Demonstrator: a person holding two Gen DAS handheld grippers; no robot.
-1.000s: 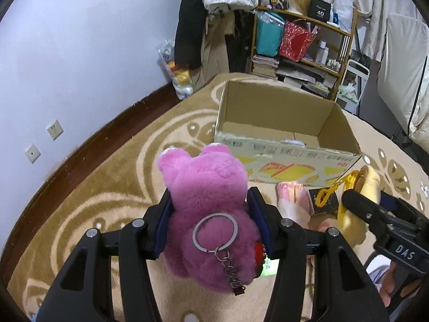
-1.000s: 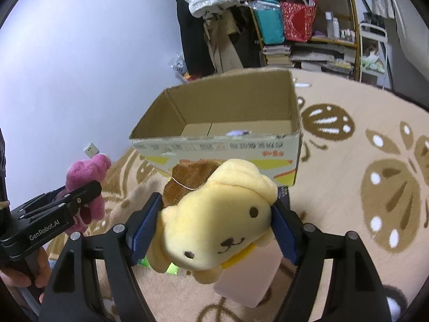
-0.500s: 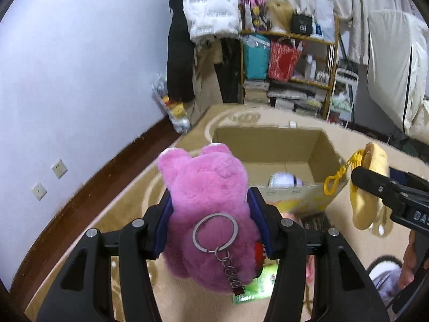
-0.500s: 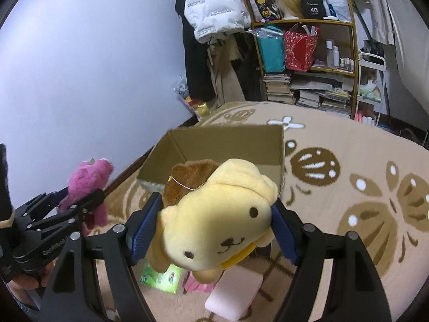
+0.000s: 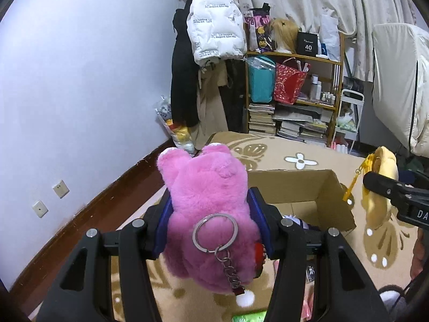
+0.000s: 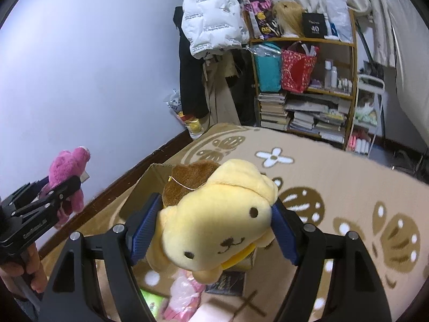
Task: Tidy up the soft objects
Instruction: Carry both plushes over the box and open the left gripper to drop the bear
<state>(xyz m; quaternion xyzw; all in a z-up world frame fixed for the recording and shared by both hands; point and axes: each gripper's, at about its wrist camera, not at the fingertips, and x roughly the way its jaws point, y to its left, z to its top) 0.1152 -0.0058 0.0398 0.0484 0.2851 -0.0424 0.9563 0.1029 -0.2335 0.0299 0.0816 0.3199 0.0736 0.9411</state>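
Observation:
My left gripper is shut on a pink plush bear with a metal key ring, held in the air above the near edge of an open cardboard box. My right gripper is shut on a yellow plush dog with a brown cap, held in the air over the box. The dog also shows at the right of the left wrist view, and the bear at the left of the right wrist view. A small white and dark item lies inside the box.
The box stands on a beige patterned rug. A green packet, a pink item and a dark packet lie on the rug near me. A cluttered shelf, hanging coats and a wall stand behind.
Both grippers have risen with their toys and tilted up. The box now sits lower in both views and more of the room behind shows.

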